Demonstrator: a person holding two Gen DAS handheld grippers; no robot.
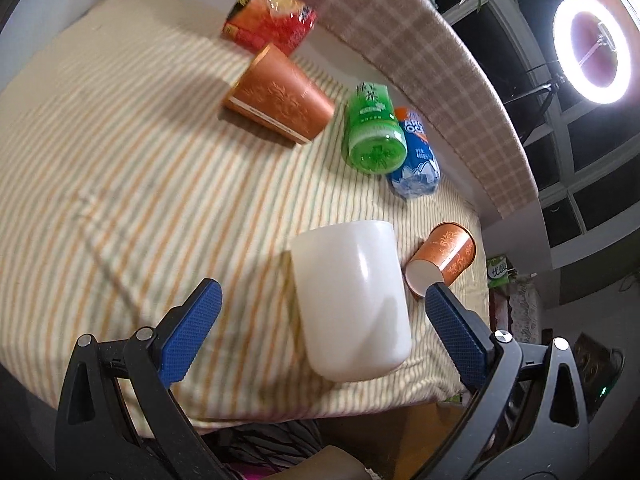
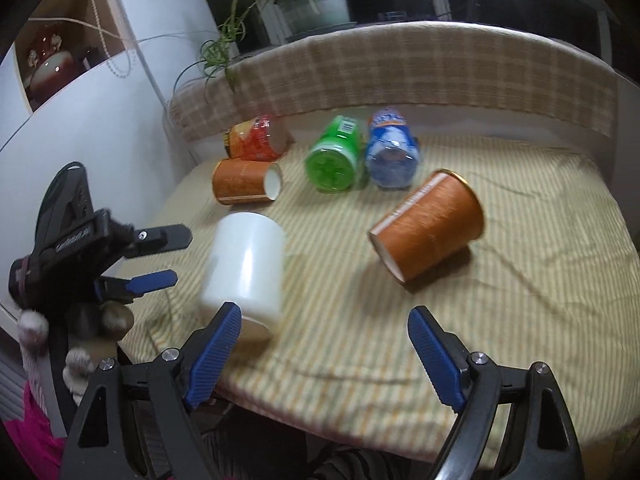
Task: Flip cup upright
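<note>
A white cup (image 1: 352,300) lies on its side on the striped cloth, near the table's front edge. My left gripper (image 1: 320,300) is open with the cup between its blue fingers, not touching it. In the right wrist view the white cup (image 2: 246,268) lies at the left, with my left gripper (image 2: 176,256) open just left of it. My right gripper (image 2: 324,332) is open and empty above the front edge, its left finger (image 2: 216,356) in front of the cup's base. Two orange paper cups (image 2: 430,226) (image 2: 246,182) also lie on their sides.
A green bottle (image 2: 334,156), a blue bottle (image 2: 392,152) and a red-orange packet (image 2: 258,138) lie toward the back. A checked padded rail (image 2: 400,68) borders the far side. A ring light (image 1: 592,48) stands beyond the table.
</note>
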